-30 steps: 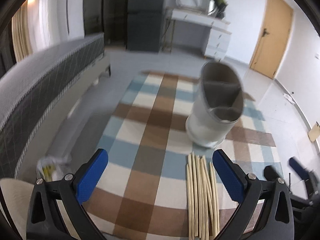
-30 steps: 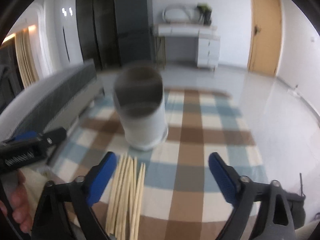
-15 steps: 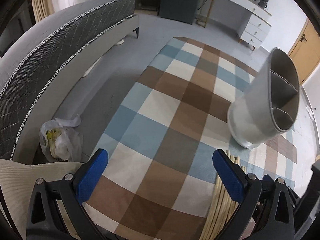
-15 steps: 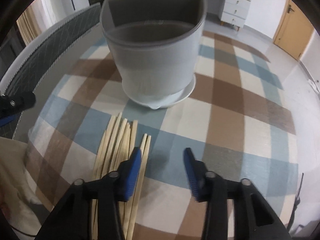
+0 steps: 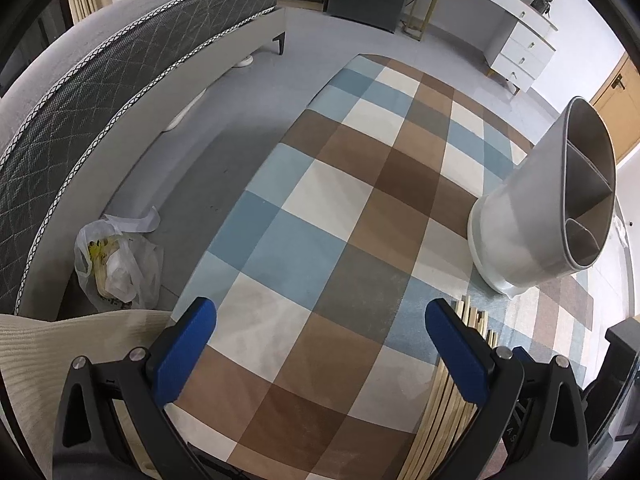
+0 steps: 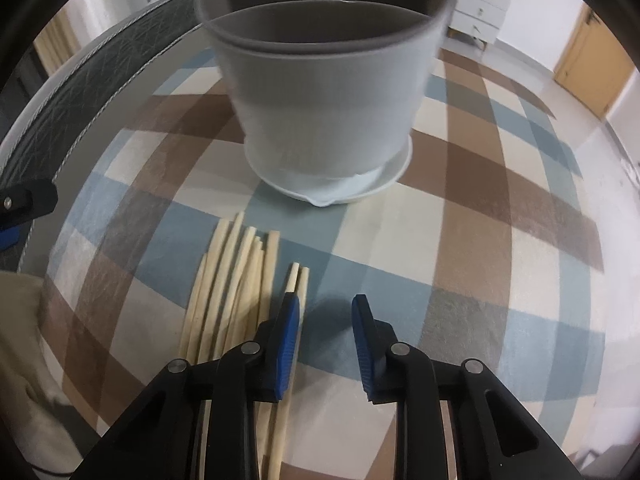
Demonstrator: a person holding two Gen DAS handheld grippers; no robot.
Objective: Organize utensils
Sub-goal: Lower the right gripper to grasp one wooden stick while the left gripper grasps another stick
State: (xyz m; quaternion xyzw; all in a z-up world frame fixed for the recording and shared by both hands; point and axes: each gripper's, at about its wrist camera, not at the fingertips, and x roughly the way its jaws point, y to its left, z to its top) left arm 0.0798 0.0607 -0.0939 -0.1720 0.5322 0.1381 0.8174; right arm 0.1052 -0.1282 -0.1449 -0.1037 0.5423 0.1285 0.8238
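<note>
A grey divided utensil holder (image 6: 328,92) stands on a white saucer on the checked tablecloth (image 6: 460,240); it also shows at the right in the left wrist view (image 5: 556,208). Several pale wooden chopsticks (image 6: 236,280) lie in a bundle in front of it, with two (image 6: 298,280) lying apart to the right. My right gripper (image 6: 325,312) is low over the cloth, jaws partly closed, nothing between them, its left finger over the two separate chopsticks. My left gripper (image 5: 320,332) is wide open and empty, left of the chopsticks (image 5: 472,320).
A grey quilted bed (image 5: 100,92) runs along the left. A plastic bag (image 5: 116,260) lies on the floor beside the table. A cream cushion (image 5: 48,344) is at the lower left. A white dresser (image 5: 516,44) and a wooden door (image 6: 592,68) stand at the back.
My right gripper has dropped down toward the chopsticks and its jaws have narrowed from wide open. My left gripper has swung left and tilted down, staying open.
</note>
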